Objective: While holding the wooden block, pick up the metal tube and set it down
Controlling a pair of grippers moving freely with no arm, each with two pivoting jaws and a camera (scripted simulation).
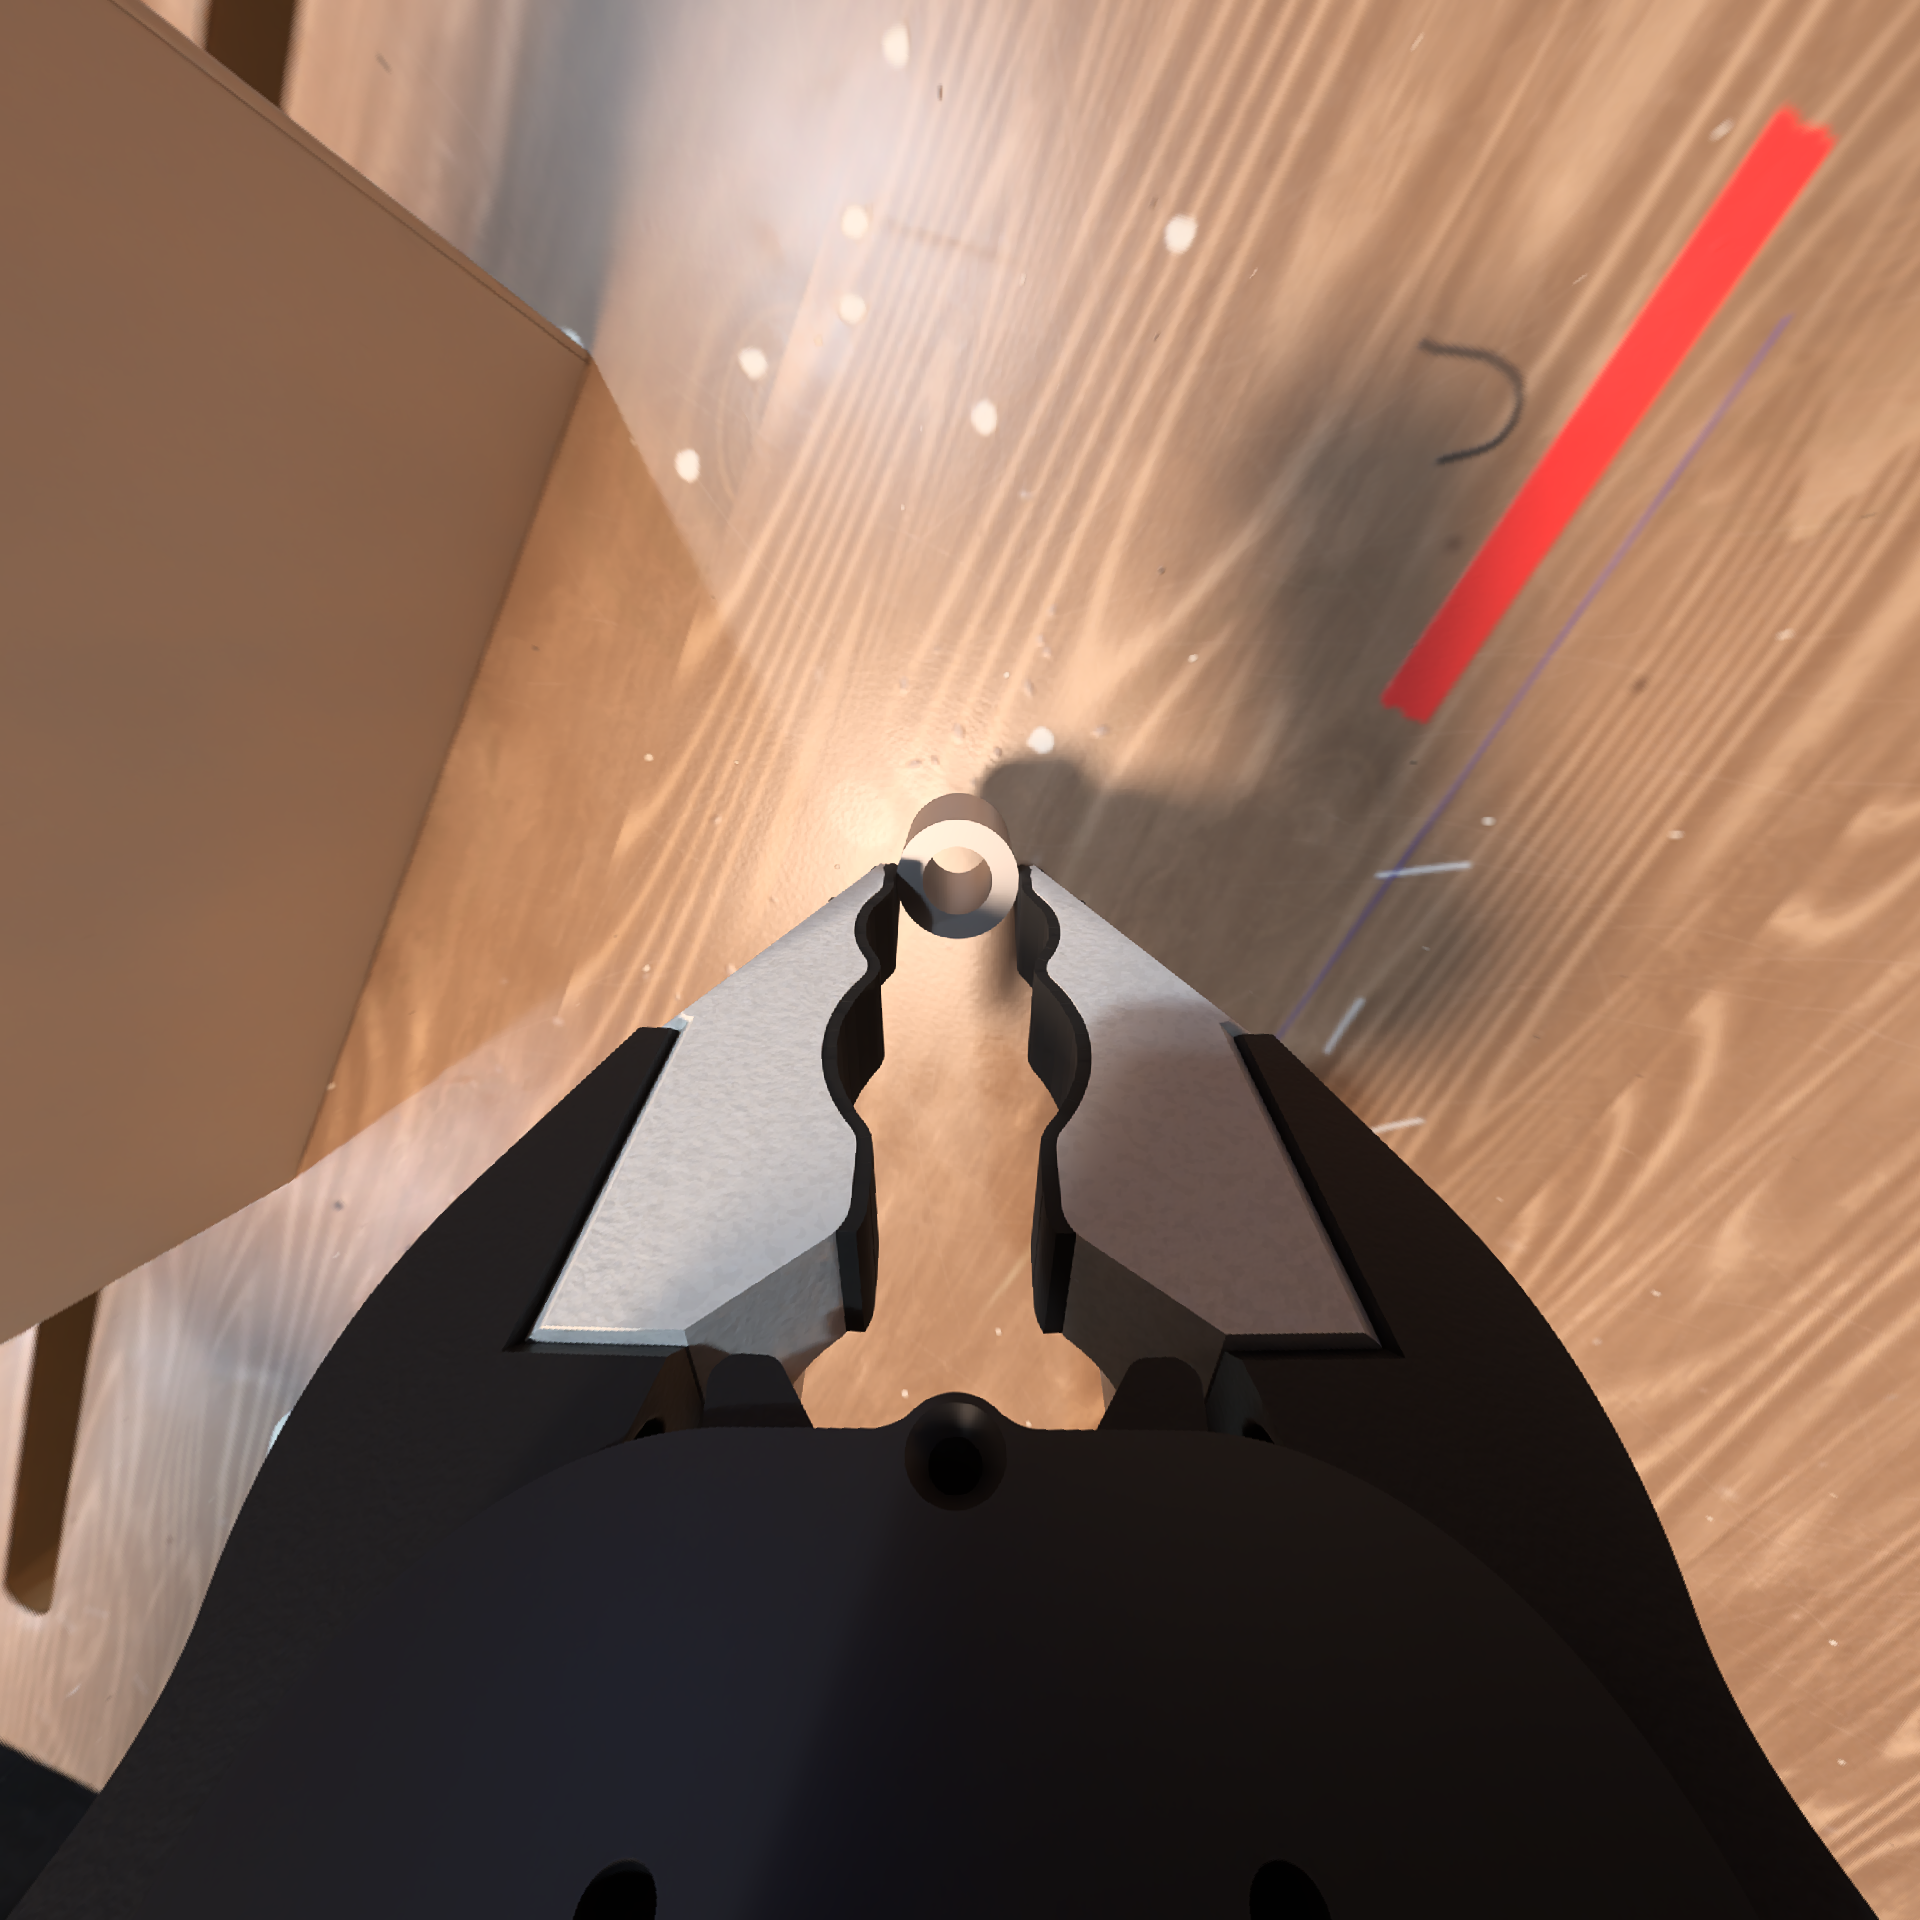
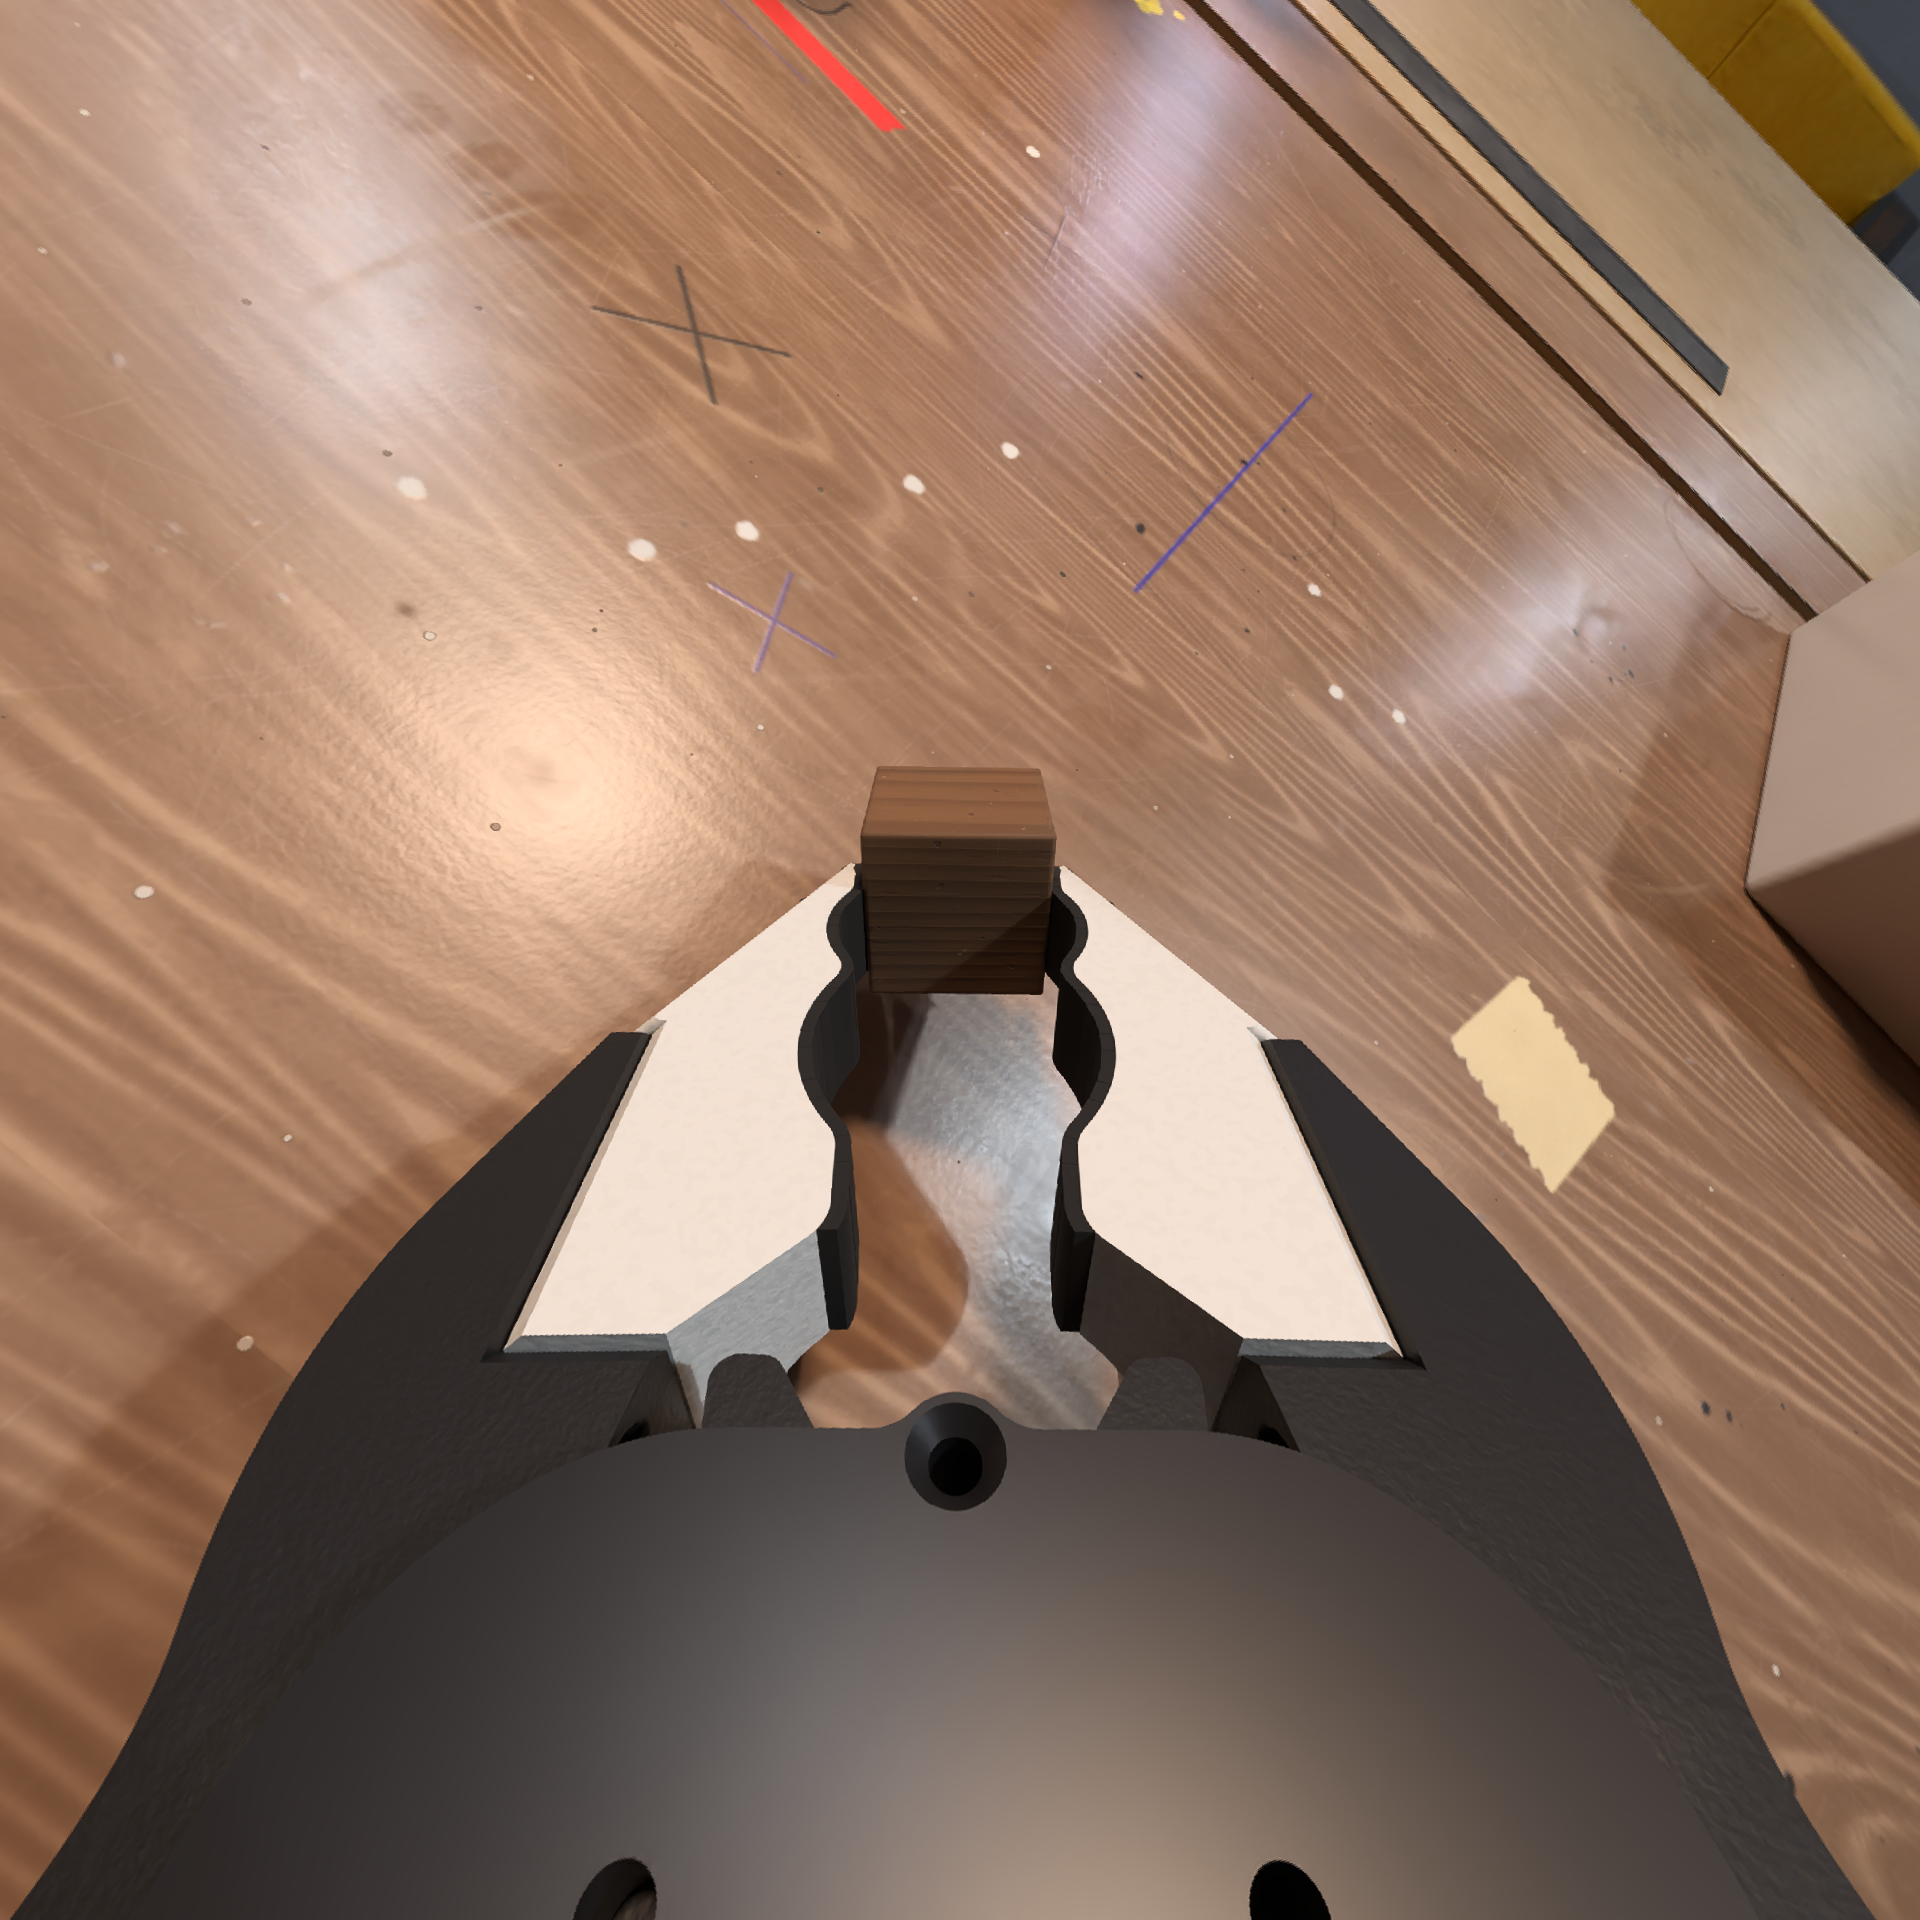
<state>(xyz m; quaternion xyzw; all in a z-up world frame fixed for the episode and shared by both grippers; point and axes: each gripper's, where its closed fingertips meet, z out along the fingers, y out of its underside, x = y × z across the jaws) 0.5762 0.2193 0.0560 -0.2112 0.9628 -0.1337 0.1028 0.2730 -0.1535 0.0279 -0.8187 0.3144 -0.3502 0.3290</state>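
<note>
In the left wrist view, a short pale metal tube (image 1: 956, 878) stands upright and is seen end-on, with its hole facing the camera. My left gripper (image 1: 958, 883) is shut on it at the fingertips, low over the wooden table. The tube's shadow starts right beside its lower end. In the right wrist view, my right gripper (image 2: 956, 914) is shut on a dark brown wooden block (image 2: 956, 883) and holds it above the table.
A tall cardboard box (image 1: 239, 623) stands close on the left of the left gripper; it also shows at the right edge of the right wrist view (image 2: 1849, 831). Red tape (image 1: 1600, 416), a yellow tape piece (image 2: 1532, 1081) and pen marks lie on the table. The table edge (image 2: 1538, 301) runs along the upper right.
</note>
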